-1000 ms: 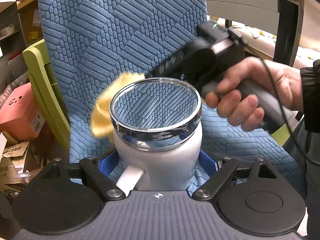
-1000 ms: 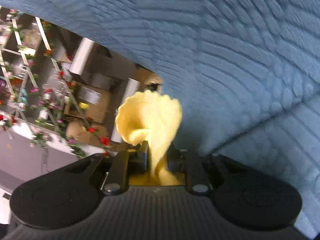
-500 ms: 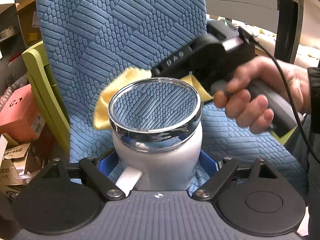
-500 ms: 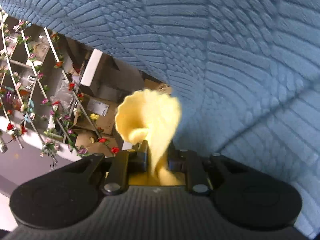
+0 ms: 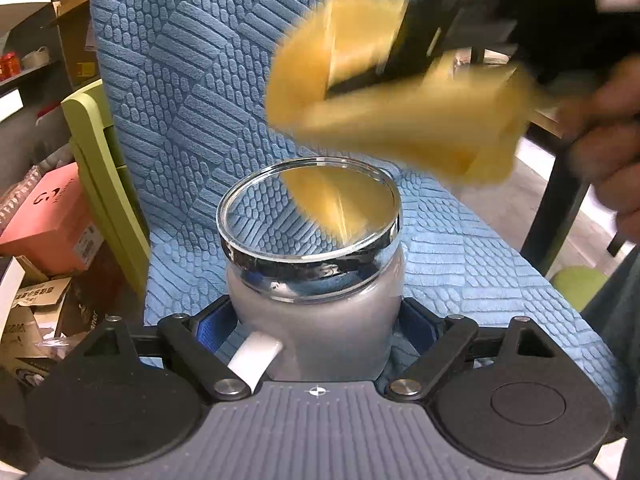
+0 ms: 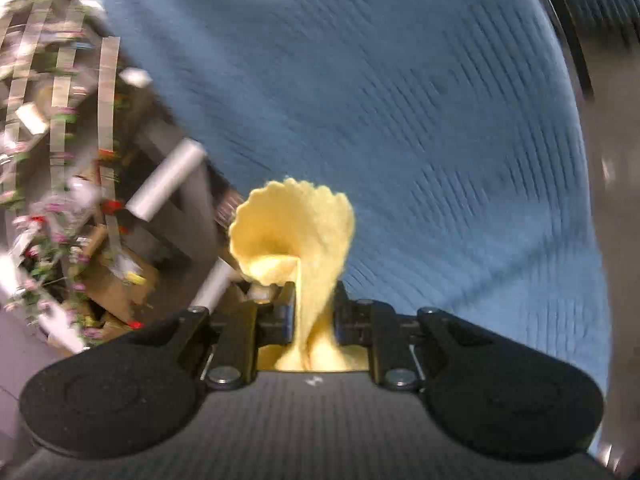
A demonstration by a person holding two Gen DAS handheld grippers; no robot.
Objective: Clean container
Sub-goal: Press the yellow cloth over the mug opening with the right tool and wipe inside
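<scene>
Blue chair (image 5: 208,92) behind; left hand-held gripper (image 5: 316,332) clamps jar (image 5: 312,280), right hand-held gripper (image 6: 312,300) pinches cloth (image 6: 296,232) above rim.

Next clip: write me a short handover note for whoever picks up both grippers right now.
Left gripper: fingers clamped around the white jar, held upright over the blue chair.
Right gripper: shut on the yellow cloth, up above the jar's mirror lid, apart from it.
Done: cannot tell how much wiping has happened.
Left: bring the cloth down, wipe lid and body, then set the jar down.
</scene>
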